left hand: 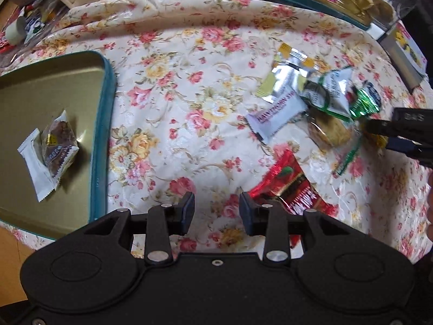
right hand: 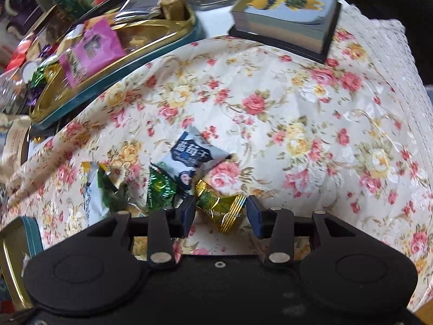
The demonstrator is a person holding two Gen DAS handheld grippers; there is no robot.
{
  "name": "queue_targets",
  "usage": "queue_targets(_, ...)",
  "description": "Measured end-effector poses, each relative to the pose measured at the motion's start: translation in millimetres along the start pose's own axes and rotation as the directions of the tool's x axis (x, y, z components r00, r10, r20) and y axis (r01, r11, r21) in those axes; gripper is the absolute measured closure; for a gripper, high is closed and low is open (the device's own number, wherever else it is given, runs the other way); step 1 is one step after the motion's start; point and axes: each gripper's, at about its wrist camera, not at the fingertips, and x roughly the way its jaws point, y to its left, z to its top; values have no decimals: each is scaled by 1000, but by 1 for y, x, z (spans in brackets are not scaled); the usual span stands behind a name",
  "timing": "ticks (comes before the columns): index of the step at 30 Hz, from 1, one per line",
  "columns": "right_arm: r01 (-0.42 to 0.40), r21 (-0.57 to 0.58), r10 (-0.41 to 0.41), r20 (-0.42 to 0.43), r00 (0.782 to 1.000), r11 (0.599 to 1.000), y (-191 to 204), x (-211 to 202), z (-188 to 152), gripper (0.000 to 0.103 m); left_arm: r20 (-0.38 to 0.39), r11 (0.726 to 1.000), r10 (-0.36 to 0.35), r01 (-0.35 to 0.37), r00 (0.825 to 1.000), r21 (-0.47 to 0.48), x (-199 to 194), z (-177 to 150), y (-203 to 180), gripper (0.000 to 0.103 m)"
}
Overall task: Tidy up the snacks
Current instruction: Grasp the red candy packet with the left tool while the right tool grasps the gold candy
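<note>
In the left wrist view, my left gripper (left hand: 217, 211) hangs open over bare floral cloth with nothing between its fingers. A red packet (left hand: 291, 187) lies just to its right. Left of it, a teal tin tray (left hand: 102, 135) with a gold inside holds a white packet (left hand: 35, 162) and a brown wrapped snack (left hand: 58, 140). A pile of snacks lies to the right, including a white bar (left hand: 276, 113) and green packets (left hand: 338, 94). My right gripper (right hand: 220, 214) is open and straddles a gold-green candy (right hand: 220, 207) that rests on the cloth. My right gripper (left hand: 376, 136) also shows at the pile's far edge.
A blue-white packet (right hand: 192, 157) and a green foil candy (right hand: 159, 187) lie just beyond the gold one. A second tin (right hand: 130, 65), full of snacks, stands at the back left. A block of cards (right hand: 286, 19) sits at the back right. Clutter lines the far edge.
</note>
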Motion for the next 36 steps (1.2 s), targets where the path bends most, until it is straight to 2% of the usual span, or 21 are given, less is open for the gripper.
queue_targets(3, 25, -43, -24, 25, 999, 999, 10, 2, -3, 60, -10, 999, -24, 24, 1000, 20, -1, -5, -5, 58)
queue_targets(5, 3, -52, -2, 16, 1000, 999, 13, 2, -5, 83, -15, 999, -37, 38, 999, 23, -2, -6, -8, 58)
queue_targets(6, -7, -43, 8, 11, 1000, 999, 14, 2, -6, 83, -16, 999, -46, 46, 999, 25, -4, -6, -7, 58)
queue_targets(14, -3, 7, 3, 41, 999, 1000, 23, -27, -16, 84, -16, 994, -109, 109, 994, 16, -7, -2, -16, 57)
queue_targets(17, -20, 37, 18, 53, 998, 999, 22, -46, -20, 84, -14, 994, -107, 106, 994, -9, -3, 0, -24, 55)
queue_targets(18, -27, 36, 24, 64, 998, 999, 23, -55, -20, 84, -14, 995, -103, 103, 995, -18, -1, 1, -28, 51)
queue_targets(22, -51, 7, 50, 128, 990, 999, 29, -84, -24, 84, 8, 996, -77, 77, 997, -33, 5, 4, -44, 49)
queue_targets(24, -67, -2, 66, 152, 986, 998, 32, -94, -26, 84, 7, 998, -60, 60, 998, -26, 9, 5, -52, 44)
queue_targets(28, -89, -23, 92, 184, 979, 996, 38, -108, -26, 84, 11, 1000, -22, 22, 1000, -20, 15, 1, -63, 42)
queue_targets(32, -106, -46, 113, 212, 971, 993, 42, -121, -25, 84, -40, 1000, -4, 4, 999, -5, 28, -4, -69, 42)
queue_targets(36, -117, -62, 128, 225, 966, 991, 45, -132, -25, 84, -22, 998, 31, -30, 999, 53, 31, -9, -77, 41)
